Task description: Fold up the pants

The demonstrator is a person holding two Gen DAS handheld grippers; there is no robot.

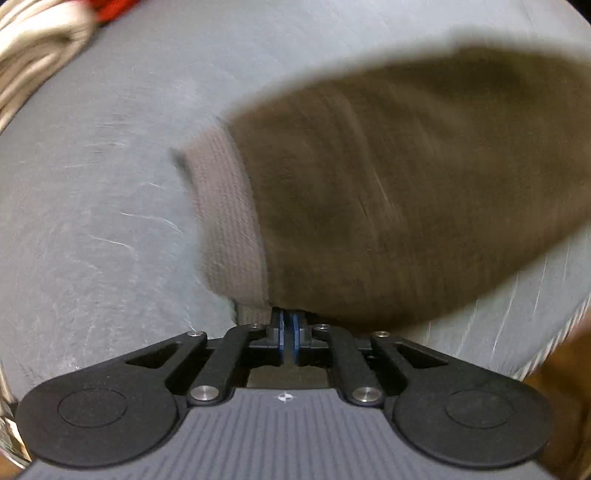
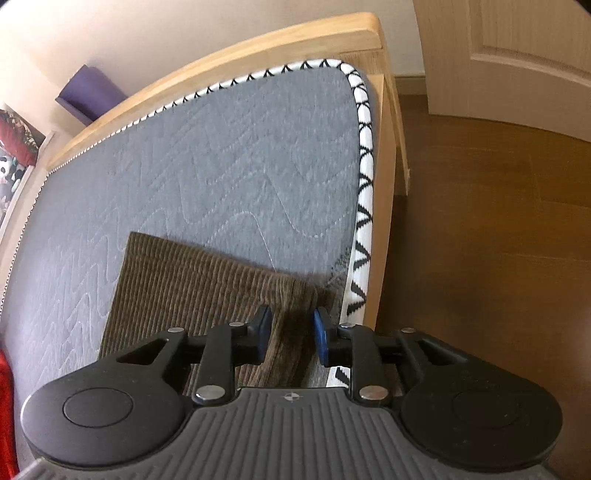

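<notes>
Near the mattress (image 2: 229, 155) corner by its zigzag edge (image 2: 364, 199): brown pants (image 2: 192, 280), lying flat. Right gripper (image 2: 291, 332) open above the cloth. Left gripper (image 1: 287, 325) pinched tight on the pants' edge, by the pale waistband (image 1: 229, 221).

My left wrist view is dim and smeared: the brown pants (image 1: 406, 184) blur into streaks, and the grey mattress (image 1: 110, 221) shows smeared stitch lines toward 4 o'clock. Only the left tool (image 1: 287, 325) reads sharp. My right wrist view is brighter and crisp, with soft even light on the wall (image 2: 184, 33) at 12 o'clock. Fisheye bends the bed frame (image 2: 258, 48) and darkens the corners. A soft shadow lies under the right tool (image 2: 291, 328).
</notes>
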